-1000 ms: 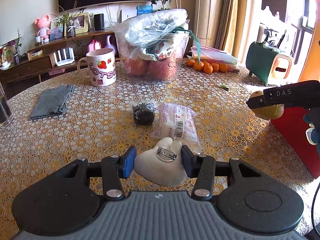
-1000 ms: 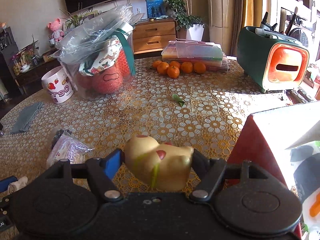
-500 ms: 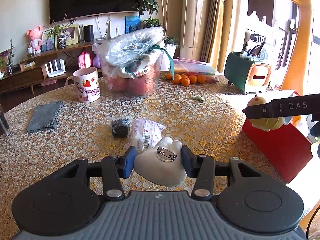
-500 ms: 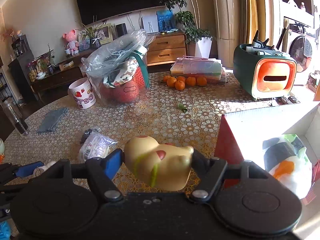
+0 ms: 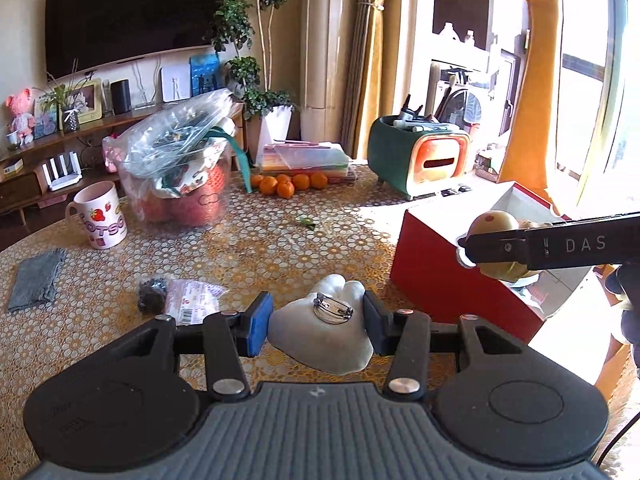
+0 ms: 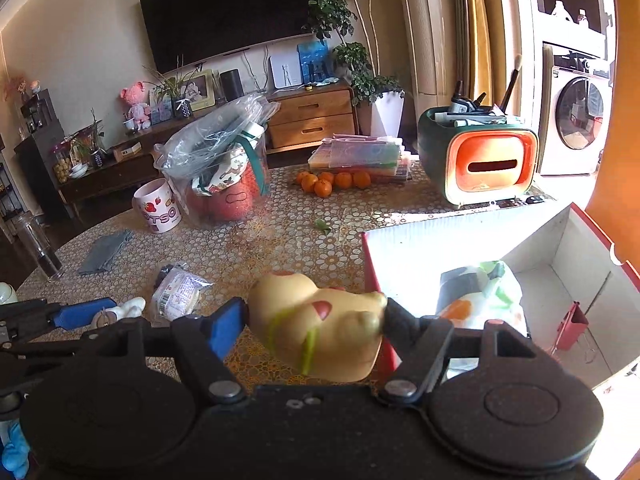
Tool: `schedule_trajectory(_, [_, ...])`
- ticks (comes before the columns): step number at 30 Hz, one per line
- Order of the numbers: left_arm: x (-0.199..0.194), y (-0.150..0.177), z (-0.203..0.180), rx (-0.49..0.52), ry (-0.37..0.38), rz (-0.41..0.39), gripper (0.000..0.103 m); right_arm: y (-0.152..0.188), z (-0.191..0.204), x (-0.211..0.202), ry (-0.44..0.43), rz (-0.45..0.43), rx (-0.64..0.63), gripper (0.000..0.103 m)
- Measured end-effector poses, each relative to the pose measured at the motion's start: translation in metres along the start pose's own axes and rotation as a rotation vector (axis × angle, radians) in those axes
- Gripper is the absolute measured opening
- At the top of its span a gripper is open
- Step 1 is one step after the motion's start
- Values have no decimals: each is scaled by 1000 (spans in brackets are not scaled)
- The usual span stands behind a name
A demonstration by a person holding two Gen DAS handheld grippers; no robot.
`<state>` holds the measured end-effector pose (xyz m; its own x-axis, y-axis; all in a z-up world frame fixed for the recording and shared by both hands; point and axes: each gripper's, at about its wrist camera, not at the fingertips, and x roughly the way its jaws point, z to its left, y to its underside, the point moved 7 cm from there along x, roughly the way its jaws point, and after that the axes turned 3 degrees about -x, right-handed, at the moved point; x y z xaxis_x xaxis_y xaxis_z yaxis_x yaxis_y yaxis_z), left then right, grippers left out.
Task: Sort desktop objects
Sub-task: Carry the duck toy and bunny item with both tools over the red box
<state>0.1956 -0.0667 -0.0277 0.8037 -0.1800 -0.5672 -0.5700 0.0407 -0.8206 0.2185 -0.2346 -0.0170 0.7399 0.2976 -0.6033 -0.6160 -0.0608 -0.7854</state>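
My left gripper [image 5: 316, 324] is shut on a white soft toy [image 5: 324, 338] with a round metal pin on it, held above the table. My right gripper [image 6: 314, 326] is shut on a yellow squishy toy [image 6: 320, 330] with red spots, raised beside the left wall of the red box [image 6: 568, 248]. The white-lined box holds a white, green and orange packet [image 6: 480, 300] and a red clip [image 6: 572, 328]. From the left wrist view, the right gripper [image 5: 496, 246] and its yellow toy [image 5: 490, 222] hang over the red box [image 5: 448, 276]. A snack packet [image 5: 188, 300] lies on the table.
On the patterned table [image 5: 260, 248] stand a strawberry mug [image 5: 102, 216], a clear bin of bagged goods [image 5: 180, 172], several oranges [image 5: 286, 184], a stack of flat cases [image 5: 304, 158], a green-orange organizer [image 5: 420, 156] and a grey cloth [image 5: 34, 280]. A glass [image 6: 38, 246] stands at the left edge.
Both grippers have risen and drawn back with their toys still held. The table now sits lower in both views, and the red box's inside has come into the right wrist view.
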Motion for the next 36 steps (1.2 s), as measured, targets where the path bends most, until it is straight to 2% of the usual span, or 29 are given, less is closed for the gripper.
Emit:
schedule_trajectory(10, [20,-13,-74,74,82,12,47,7,-61,-28,63,-25,52,73])
schedule_trajectory(19, [44,-24,-137,154,147,27,47,9,-119,-36,130,-31,81,73])
schedule_trajectory(29, [77,-30,-200,238,212,62,47,4,-179,-12,180,12,140,73])
schedule_trajectory(36, [101,-30,-236,279,245,90,47,-4,-199,15,182,47,132,73])
